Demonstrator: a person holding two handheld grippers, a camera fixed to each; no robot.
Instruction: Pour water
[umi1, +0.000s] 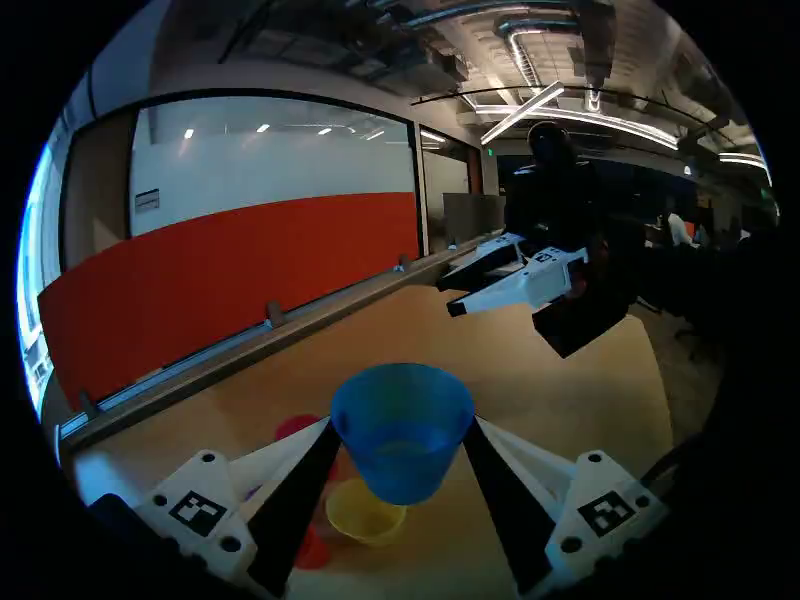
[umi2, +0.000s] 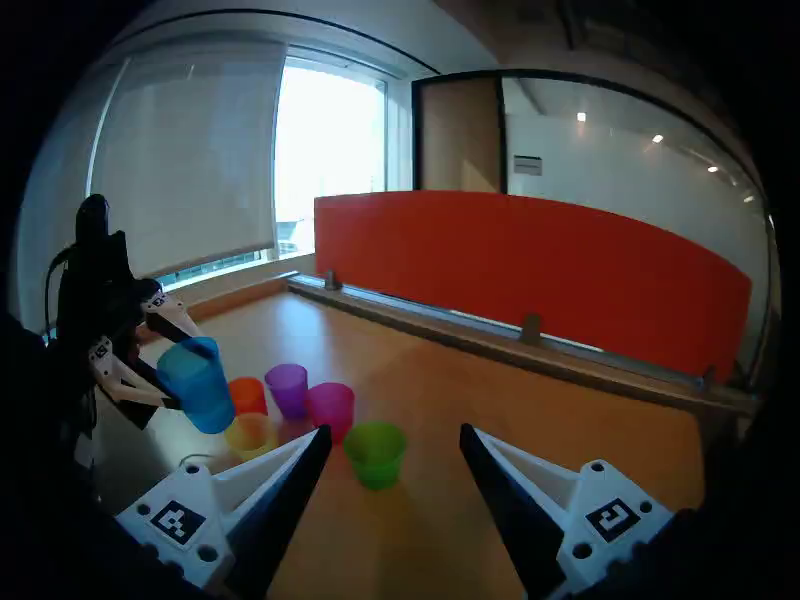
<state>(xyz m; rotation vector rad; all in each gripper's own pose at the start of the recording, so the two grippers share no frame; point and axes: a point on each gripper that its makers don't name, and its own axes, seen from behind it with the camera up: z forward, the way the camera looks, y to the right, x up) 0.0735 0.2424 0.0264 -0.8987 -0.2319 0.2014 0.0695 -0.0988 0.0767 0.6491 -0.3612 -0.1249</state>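
Note:
A translucent blue cup is held in the air with my left gripper shut on its sides. Just below it on the wooden table stands a yellow cup. In the right gripper view the same blue cup hangs slightly tilted above the yellow cup, held by the left gripper. My right gripper is open and holds nothing, hovering above the table just behind a green cup. It also appears farther off as the right gripper. Whether the blue cup holds water is unclear.
An orange cup, a purple cup and a magenta cup stand clustered by the yellow one. An orange-red partition runs along the table's far edge. Bare wooden table stretches to the right of the cups.

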